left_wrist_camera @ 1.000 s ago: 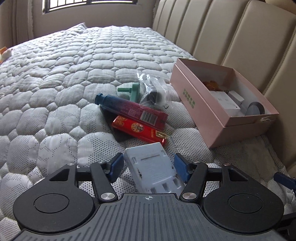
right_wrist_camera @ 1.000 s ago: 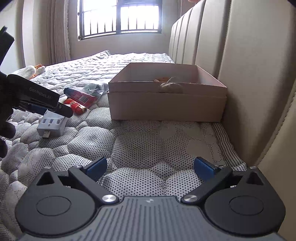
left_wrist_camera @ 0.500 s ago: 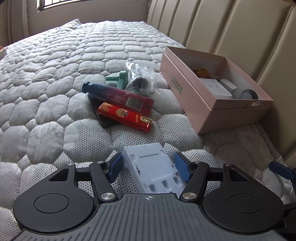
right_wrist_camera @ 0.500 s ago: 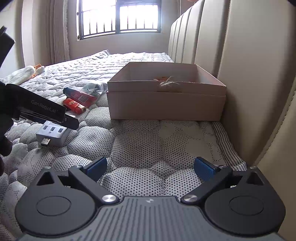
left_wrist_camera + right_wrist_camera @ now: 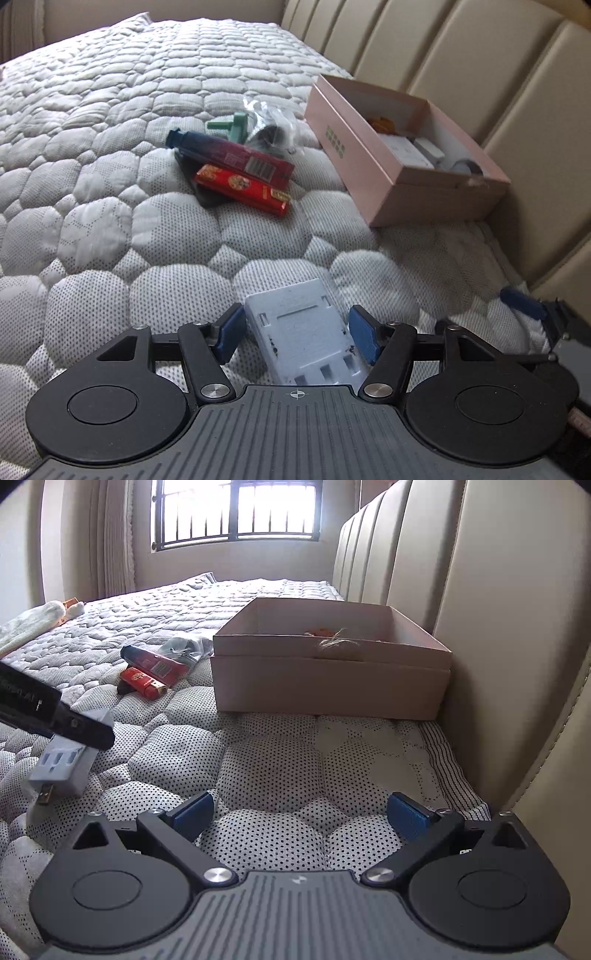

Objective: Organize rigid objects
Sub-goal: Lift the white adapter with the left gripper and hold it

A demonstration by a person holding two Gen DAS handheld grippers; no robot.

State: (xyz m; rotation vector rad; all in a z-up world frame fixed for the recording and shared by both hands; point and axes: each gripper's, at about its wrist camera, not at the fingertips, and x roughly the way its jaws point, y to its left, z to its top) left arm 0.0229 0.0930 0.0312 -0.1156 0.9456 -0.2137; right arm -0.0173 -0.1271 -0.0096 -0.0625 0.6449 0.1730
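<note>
Left wrist view: our left gripper [image 5: 297, 334] straddles white power adapter [image 5: 303, 332] on mattress [image 5: 110, 236], pads flanking it, contact unclear, can't tell grip. Our right gripper [image 5: 301, 812] spread wide, holding nothing. Farther: red pack [image 5: 242, 188], barcoded tube [image 5: 229, 153]. Pink box [image 5: 354, 155] by headboard [image 5: 480, 74] holds white items, text unreadable.

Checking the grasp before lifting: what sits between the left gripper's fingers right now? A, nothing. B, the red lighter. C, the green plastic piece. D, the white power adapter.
D: the white power adapter lies between the left gripper's blue pads, while the red lighter rests farther away.
</note>
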